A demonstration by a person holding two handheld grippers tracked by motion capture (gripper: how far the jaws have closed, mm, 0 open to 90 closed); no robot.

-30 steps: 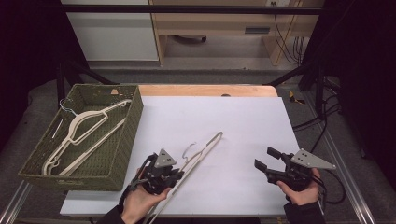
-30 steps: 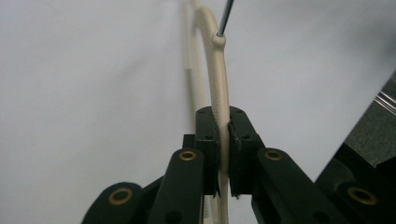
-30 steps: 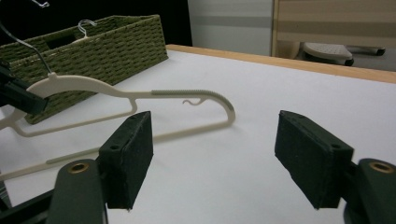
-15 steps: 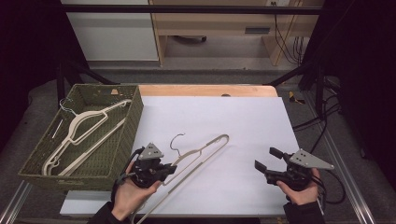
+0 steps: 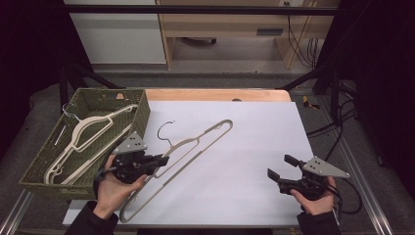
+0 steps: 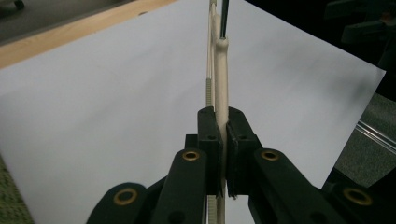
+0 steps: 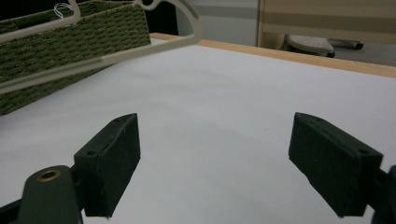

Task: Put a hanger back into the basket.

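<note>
Pointing up-right, clamped hanger (image 5: 195, 147)

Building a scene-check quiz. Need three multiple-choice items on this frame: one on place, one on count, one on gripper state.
1. Where is the basket?
A. at the table's left edge
B. at the table's right edge
C. at mid-table

2. How many hangers lie in the basket?
A. none
B. two
C. five

3. What is the right gripper doing?
A. clamping the hanger
B. open, holding nothing
C. gripping the basket

Key: 1 A, it sits beside the white table at left. 2 B, two cream hangers lie inside. 3 B, its jaws stand wide apart; the left gripper holds the lifted hanger.
</note>
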